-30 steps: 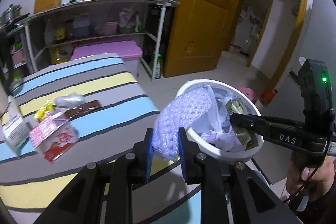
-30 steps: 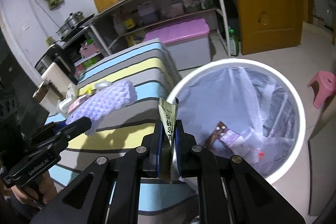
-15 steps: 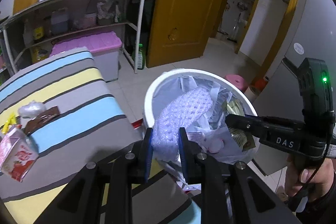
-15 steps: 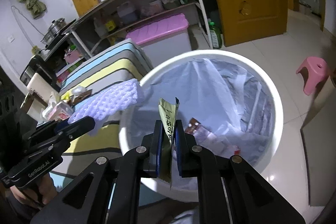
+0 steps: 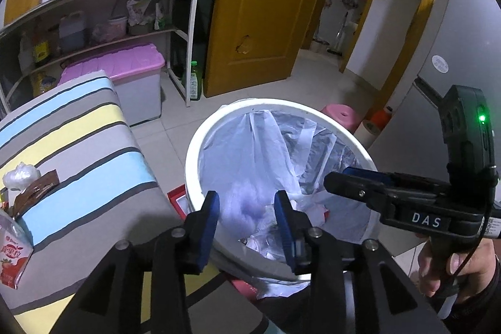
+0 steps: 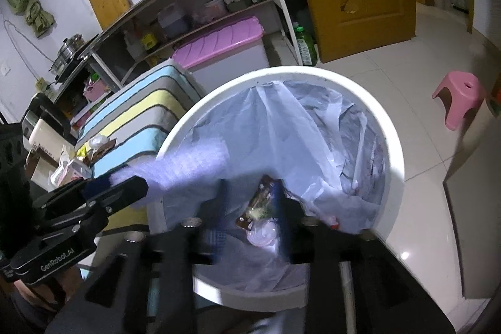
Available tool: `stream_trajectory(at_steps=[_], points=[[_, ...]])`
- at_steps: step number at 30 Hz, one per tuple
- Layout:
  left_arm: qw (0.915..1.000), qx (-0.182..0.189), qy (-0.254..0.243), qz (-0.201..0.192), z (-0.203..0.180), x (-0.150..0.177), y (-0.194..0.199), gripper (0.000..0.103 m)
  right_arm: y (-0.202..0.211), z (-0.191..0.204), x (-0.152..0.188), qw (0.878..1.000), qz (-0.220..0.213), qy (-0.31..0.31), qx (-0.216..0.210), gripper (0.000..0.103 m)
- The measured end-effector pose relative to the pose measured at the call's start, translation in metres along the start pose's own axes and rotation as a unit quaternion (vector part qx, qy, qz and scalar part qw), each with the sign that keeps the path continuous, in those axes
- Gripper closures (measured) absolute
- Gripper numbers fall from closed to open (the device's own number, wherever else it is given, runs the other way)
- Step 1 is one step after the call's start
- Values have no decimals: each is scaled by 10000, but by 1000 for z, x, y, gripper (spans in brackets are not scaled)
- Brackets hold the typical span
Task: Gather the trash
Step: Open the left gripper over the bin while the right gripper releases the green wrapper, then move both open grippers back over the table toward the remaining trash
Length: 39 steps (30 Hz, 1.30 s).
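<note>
A white bin [image 5: 191, 165] [image 6: 394, 146] with a pale plastic liner stands beside the striped table. My left gripper [image 5: 246, 197] hangs over its near rim, its jaws opening. The purple foam net [image 5: 250, 208] is a blur below and between them, loose from the pads; it streaks off the left gripper [image 6: 137, 187] in the right wrist view. My right gripper [image 6: 250, 205] is over the bin too, jaws opening and blurred. The yellowish wrapper [image 6: 258, 202] drops between them, free of the pads, towards other litter in the liner. My right gripper [image 5: 338, 177] shows side-on.
The striped table [image 5: 94, 152] still carries a red-and-white carton [image 5: 12, 259], a brown wrapper [image 5: 34, 193] and a crumpled white bag [image 5: 20, 174]. A red box [image 5: 177, 199] lies on the floor by the bin. A pink stool [image 6: 460, 99], pink-lidded crate [image 5: 125, 68], shelves and a yellow door stand behind.
Both grippers moved from the table's edge to above the bin. Each was shut on its piece of trash; both have now spread, and the foam net and wrapper are falling.
</note>
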<state>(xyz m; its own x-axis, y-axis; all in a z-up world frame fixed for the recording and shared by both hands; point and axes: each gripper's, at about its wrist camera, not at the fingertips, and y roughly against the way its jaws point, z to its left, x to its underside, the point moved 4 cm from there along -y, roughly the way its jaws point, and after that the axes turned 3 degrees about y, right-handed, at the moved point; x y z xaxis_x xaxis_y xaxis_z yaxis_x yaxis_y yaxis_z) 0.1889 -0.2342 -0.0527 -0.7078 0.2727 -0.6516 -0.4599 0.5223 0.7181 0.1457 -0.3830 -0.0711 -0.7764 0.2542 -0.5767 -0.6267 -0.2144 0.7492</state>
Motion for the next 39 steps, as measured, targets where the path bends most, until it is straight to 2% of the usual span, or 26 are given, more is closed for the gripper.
stream_trajectory(at_steps=[5,15,26,39], points=[[9999,66,93,5,3,2,4,66,5,4,0,10000,-54,60,-29,57],[9992,-98,295,-255,21,15,38,66,17,27,5,9992,-157,361,-62,57],[9956,-551,521,-551,43,31,85,66,28,77,11,9952,-276,904,-236,57],[9880,-1039,890,-721,82,54,128,66,20,134,20,9877,-177,1455,-548,57]])
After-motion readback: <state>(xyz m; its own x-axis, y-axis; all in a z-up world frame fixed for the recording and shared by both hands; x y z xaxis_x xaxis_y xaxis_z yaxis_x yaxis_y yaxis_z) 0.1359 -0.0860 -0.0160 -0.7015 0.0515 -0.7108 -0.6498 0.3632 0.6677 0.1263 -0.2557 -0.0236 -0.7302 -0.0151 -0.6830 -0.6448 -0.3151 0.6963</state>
